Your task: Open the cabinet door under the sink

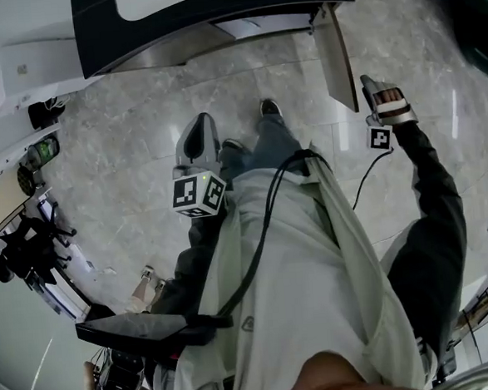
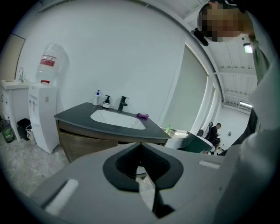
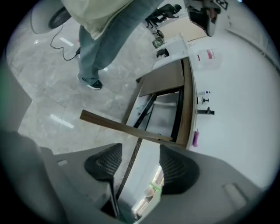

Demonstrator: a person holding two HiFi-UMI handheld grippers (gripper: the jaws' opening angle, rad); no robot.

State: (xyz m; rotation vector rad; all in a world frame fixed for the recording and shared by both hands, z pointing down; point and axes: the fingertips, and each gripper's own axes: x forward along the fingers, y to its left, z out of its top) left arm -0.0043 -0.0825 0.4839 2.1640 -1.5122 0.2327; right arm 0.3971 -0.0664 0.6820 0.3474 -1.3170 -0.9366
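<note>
The sink vanity has a dark countertop (image 1: 215, 17) and a white basin (image 2: 117, 118). Its right cabinet door (image 1: 334, 54) stands swung out over the floor, and in the right gripper view this door (image 3: 127, 127) is edge-on in front of the open cabinet interior (image 3: 162, 113). The other door (image 2: 83, 144) is closed. My right gripper (image 1: 368, 83) hangs just right of the open door, apart from it; its jaws (image 3: 140, 151) are open with nothing between them. Over the floor in front of the vanity, my left gripper (image 1: 202, 124) is held with its tips (image 2: 140, 146) together and nothing in them.
A water dispenser (image 2: 43, 109) stands left of the vanity. Soap bottles (image 2: 97, 97), a black faucet (image 2: 122, 103) and a purple cloth (image 2: 142, 116) sit on the counter. A cable (image 1: 368, 177) trails by my right arm. Equipment (image 1: 23, 247) crowds the left floor.
</note>
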